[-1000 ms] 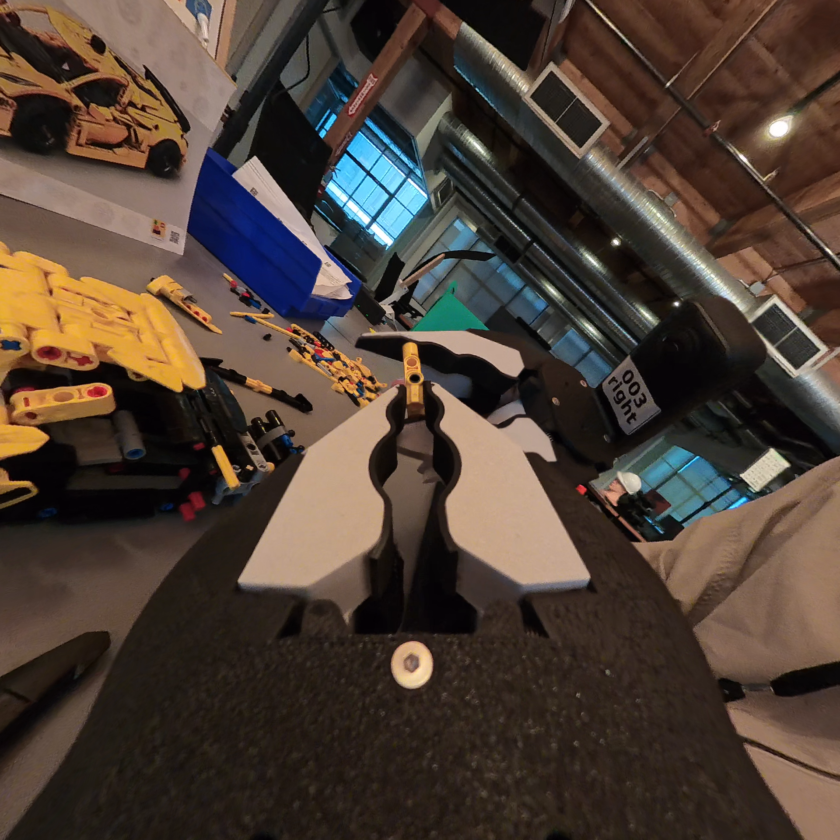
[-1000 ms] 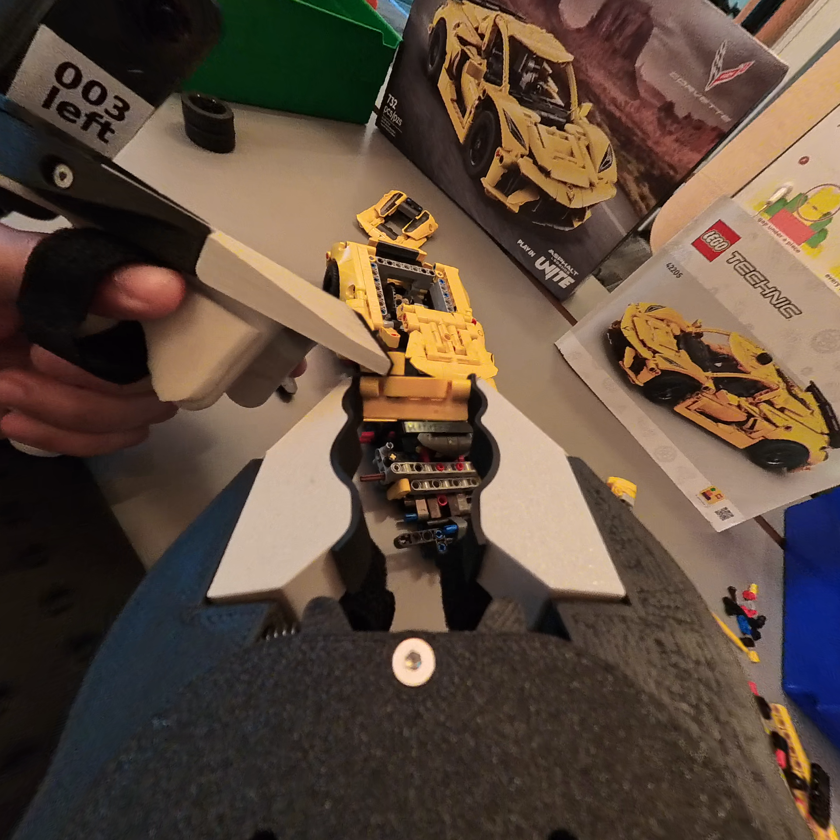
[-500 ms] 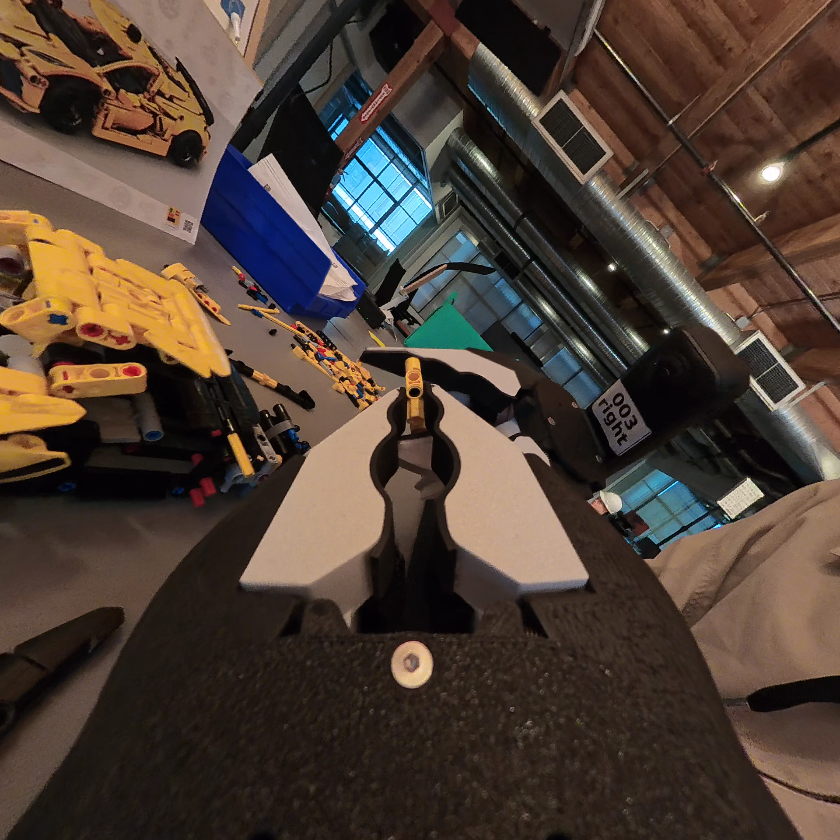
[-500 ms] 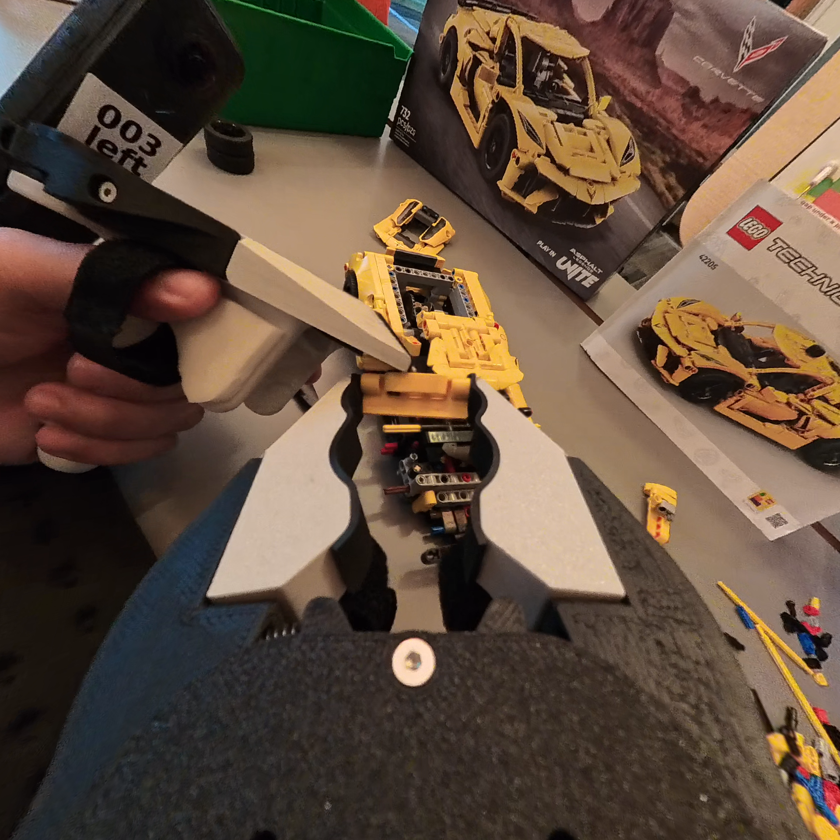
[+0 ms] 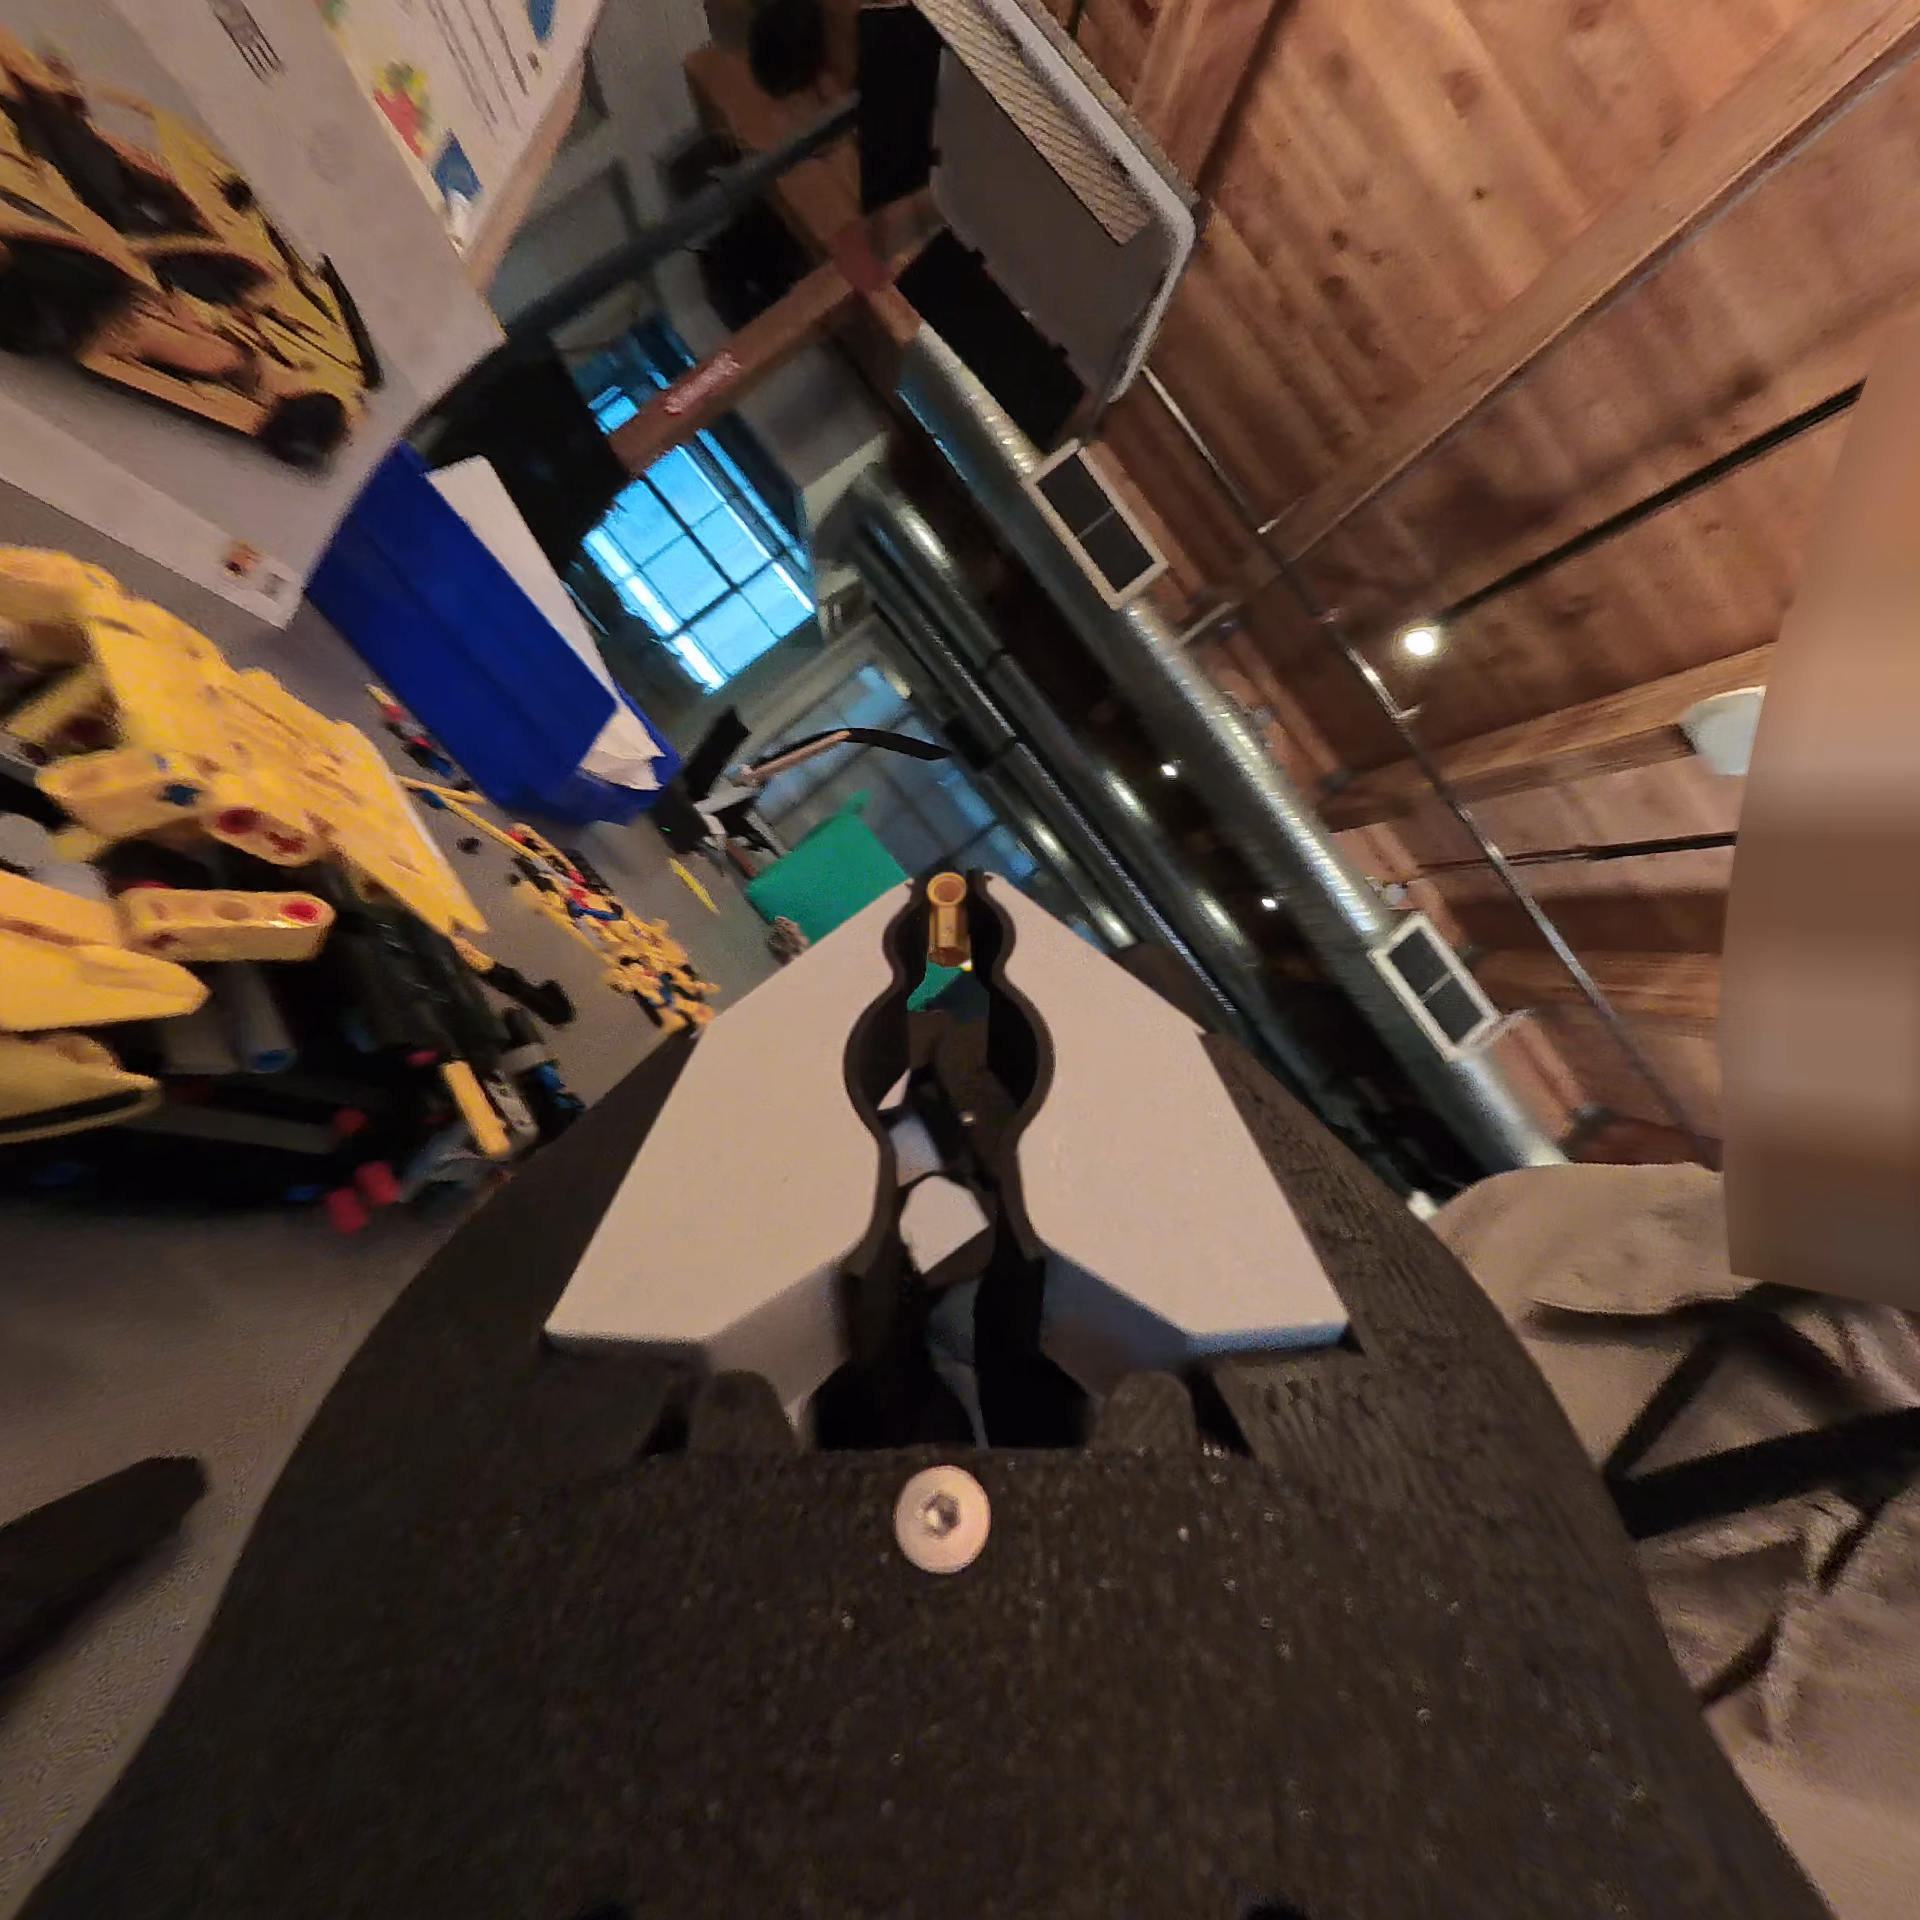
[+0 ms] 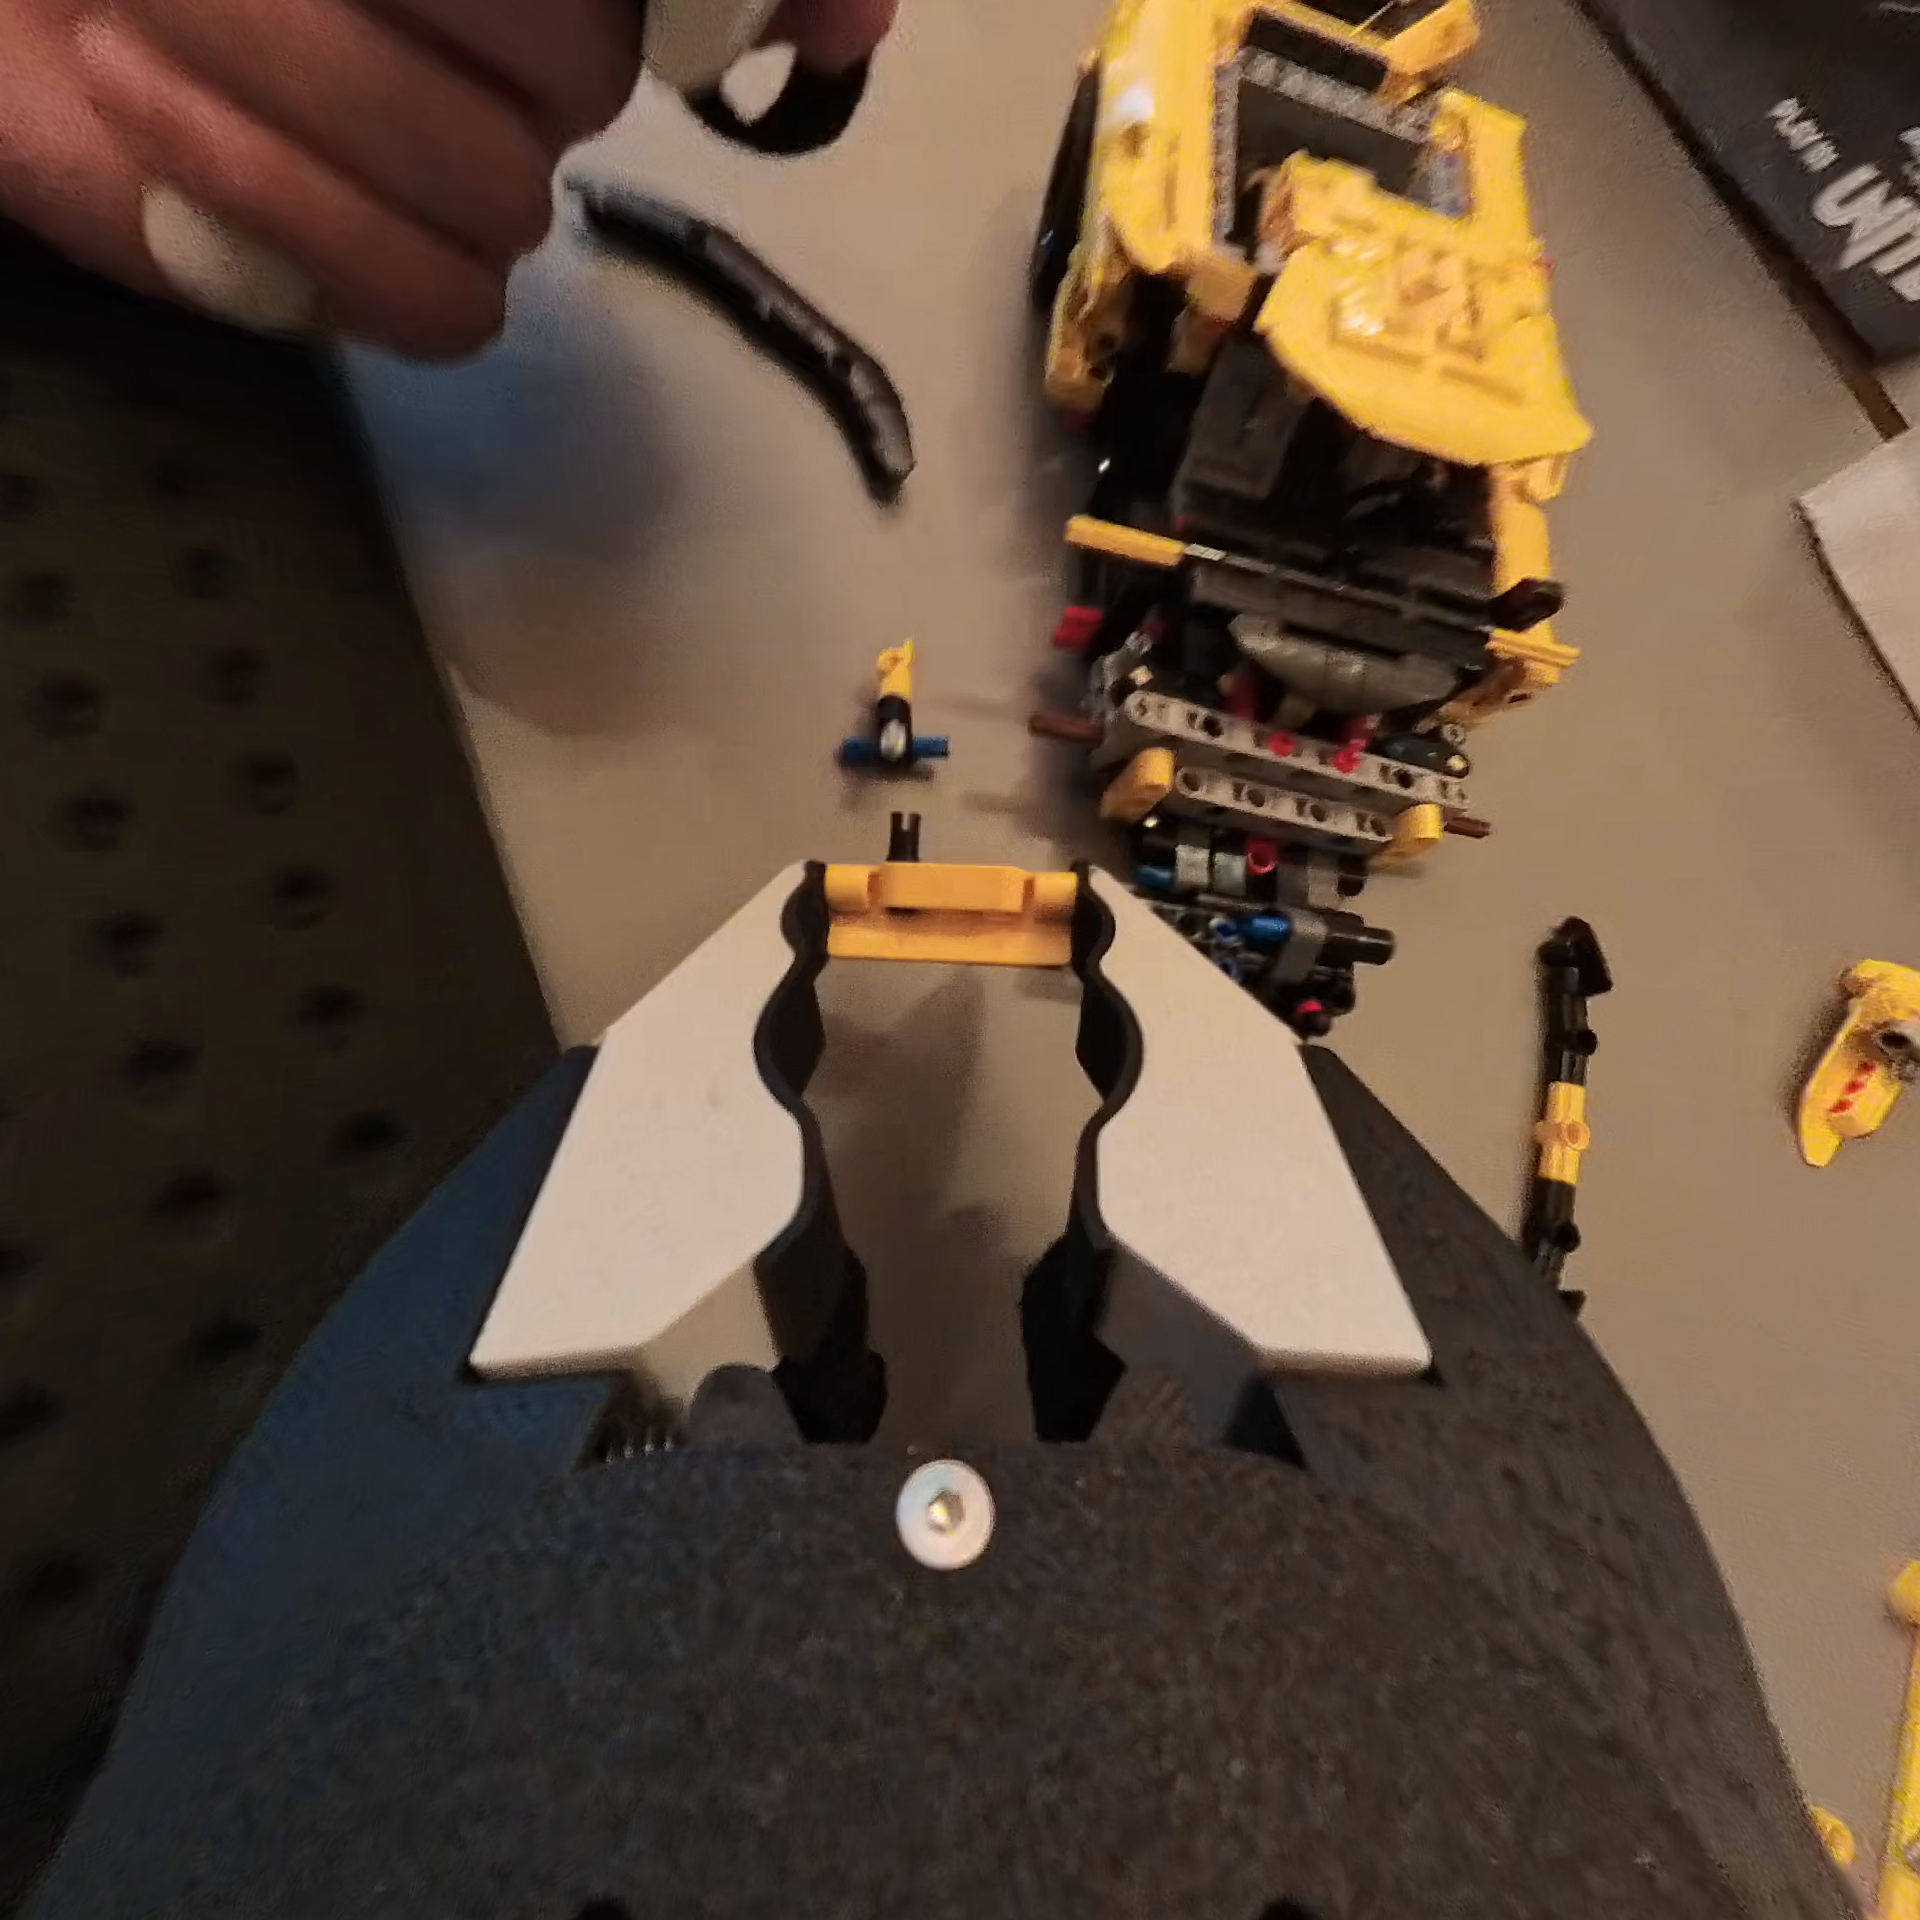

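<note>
My left gripper is shut on a small yellow pin, held upright at the fingertips and raised off the grey table. My right gripper is shut on a flat yellow brick panel spanning its fingertips, above the table. The partly built yellow brick car lies ahead and to the right of it; in the left wrist view the car is at the left. A hand shows blurred at the top left of the right wrist view.
A curved black piece and small loose pieces lie on the table left of the car. A black and yellow rod and a yellow part lie right. A blue bin, loose bricks and an instruction booklet are beyond the car. The left gripper's tips are roughly 15 cm from the right gripper's. From either gripper's tips it is about 15 cm to the curved black piece.
My right gripper pulled back and left from the car with the yellow panel. My left gripper tilted upward and away with the pin; it is no longer beside the right gripper's fingertips.
</note>
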Demonstrator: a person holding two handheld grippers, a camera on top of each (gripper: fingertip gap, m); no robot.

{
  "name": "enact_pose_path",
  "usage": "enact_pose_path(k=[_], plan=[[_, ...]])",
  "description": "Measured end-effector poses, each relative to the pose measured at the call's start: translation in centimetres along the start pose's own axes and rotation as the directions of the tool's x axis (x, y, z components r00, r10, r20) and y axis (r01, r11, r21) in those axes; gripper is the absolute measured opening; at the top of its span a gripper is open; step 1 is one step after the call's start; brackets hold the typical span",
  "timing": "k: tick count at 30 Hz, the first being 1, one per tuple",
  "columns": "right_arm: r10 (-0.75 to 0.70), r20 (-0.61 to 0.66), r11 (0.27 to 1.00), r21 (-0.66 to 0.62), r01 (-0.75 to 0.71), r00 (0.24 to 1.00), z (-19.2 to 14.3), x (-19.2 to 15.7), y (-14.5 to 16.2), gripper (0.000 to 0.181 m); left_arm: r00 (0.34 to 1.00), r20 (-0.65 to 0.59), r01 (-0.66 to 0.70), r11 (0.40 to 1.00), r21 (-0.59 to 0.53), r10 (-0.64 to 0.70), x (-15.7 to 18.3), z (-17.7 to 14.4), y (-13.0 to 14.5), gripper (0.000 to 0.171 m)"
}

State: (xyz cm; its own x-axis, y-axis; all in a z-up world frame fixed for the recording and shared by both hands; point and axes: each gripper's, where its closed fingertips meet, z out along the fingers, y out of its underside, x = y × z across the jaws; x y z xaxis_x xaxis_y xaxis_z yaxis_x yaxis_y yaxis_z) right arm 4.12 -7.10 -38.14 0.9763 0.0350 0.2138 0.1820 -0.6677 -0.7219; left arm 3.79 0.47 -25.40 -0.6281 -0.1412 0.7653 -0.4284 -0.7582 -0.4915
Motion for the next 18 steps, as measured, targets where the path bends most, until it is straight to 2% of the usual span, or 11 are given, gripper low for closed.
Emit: enact_pose_path(k=[3, 6, 12, 15, 18], plan=[[-0.023, 0.01, 0.999, -0.049, 0.023, 1.0, 1.0, -0.5, 1.6, 0.046, 0.996, -0.052, 0.07, 0.997, -0.041, -0.072, 0.4, 0.5, 1.0, 0.006], [0.016, 0.028, 1.0, 0.006, -0.016, 0.999, 1.2, -0.5, 1.4, 0.046, 0.996, -0.024, 0.08, 0.996, -0.027, -0.081, -0.2, 0.4, 0.8, 0.006], [0.07, 0.045, 0.998, -0.002, -0.07, 0.997, 1.2, -0.2, 1.6, 0.05, 0.995, -0.001, 0.101, 0.994, -0.048, -0.101, -0.7, 0.3, 1.3, 0.006], [0.102, 0.095, 0.99, 0.088, -0.11, 0.99, 0.1, -0.4, 0.3, 0.058, 0.996, 0.017, 0.084, 0.995, -0.053, -0.084, -0.8, 0.3, 1.4, 0.006], [0.173, 0.144, 0.928, 0.307, -0.21, 0.974, -2.5, 0.6, -3.5, 0.054, 0.996, 0.038, 0.085, 0.995, -0.052, -0.083, -1.2, 0.3, 1.4, 0.006]])
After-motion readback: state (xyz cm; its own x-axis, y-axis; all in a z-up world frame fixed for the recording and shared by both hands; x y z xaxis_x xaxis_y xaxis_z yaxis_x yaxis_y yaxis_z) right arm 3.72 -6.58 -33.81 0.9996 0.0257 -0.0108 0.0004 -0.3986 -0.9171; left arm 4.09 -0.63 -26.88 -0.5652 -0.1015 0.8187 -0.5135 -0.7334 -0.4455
